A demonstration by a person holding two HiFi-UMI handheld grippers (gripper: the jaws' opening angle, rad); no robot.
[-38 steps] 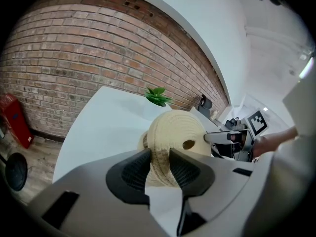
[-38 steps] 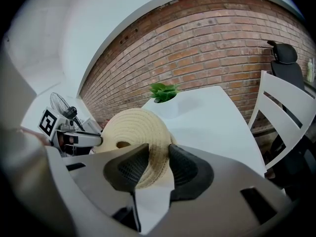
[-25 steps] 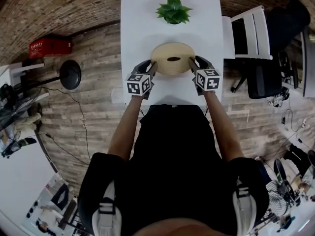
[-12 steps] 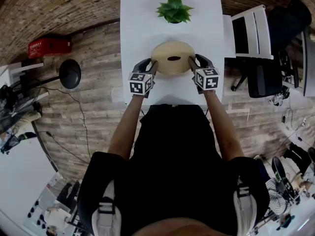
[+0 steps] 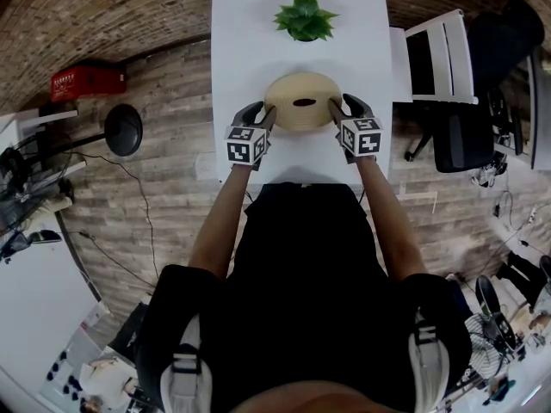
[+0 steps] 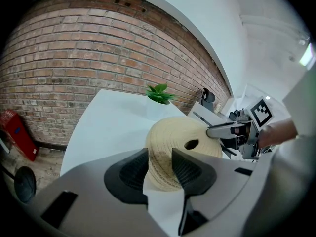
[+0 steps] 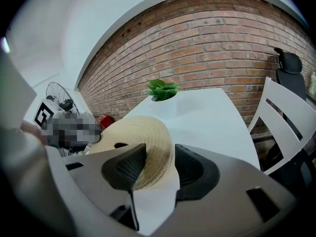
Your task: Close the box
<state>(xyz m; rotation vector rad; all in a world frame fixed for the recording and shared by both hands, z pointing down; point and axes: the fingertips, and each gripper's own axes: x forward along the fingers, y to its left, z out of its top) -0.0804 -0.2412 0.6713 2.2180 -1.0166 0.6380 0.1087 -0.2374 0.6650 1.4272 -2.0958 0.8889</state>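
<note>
Tabletop (image 5: 250, 24): left gripper (image 5: 269, 115), right gripper (image 5: 334, 108) opening around box (image 5: 293, 89)

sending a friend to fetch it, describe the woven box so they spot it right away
On the white table, move from the green plant in its white pot toward the person. There sits a round, pale straw-coloured woven box; unlike the plant it is low, drum-shaped, with a dark oval hole on top.

Bright even light; fisheye-bent edges (corners black), soft shadows.
</note>
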